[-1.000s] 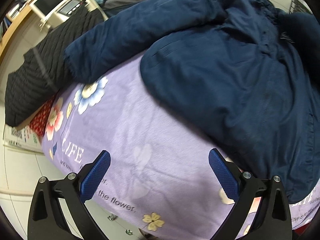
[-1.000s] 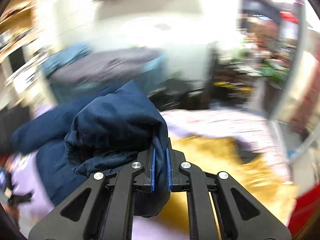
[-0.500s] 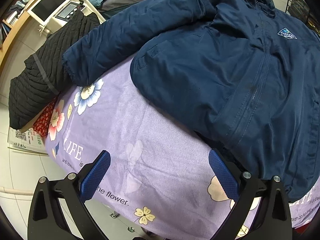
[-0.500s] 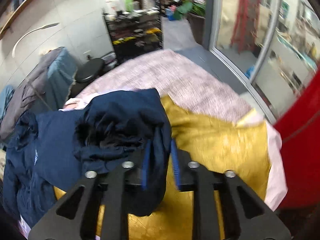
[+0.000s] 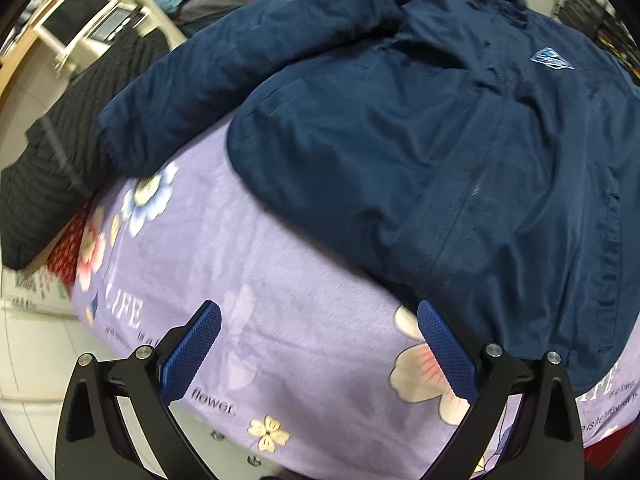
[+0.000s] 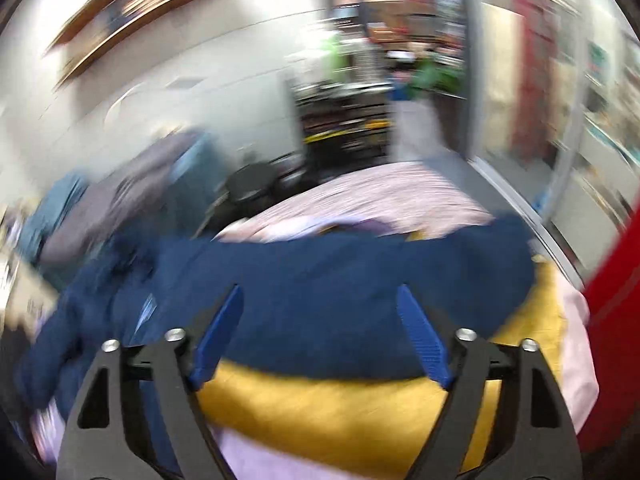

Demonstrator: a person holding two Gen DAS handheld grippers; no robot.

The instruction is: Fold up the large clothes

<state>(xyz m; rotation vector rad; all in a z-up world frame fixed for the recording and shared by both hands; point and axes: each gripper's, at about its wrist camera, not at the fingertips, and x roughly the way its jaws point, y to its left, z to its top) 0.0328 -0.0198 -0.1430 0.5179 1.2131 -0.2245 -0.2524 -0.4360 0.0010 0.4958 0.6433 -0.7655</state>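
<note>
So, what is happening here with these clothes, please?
A person is folding a large navy blue padded jacket on a purple flowered bedsheet. The right hand-held gripper is opening with nothing pinched between its pads; the jacket's sleeve lies across a yellow cloth. The left hand-held gripper hovers open near the jacket's hem.

navy jacket (image 5: 440,152), spread front-up on lilac bedspread (image 5: 248,280)
</note>
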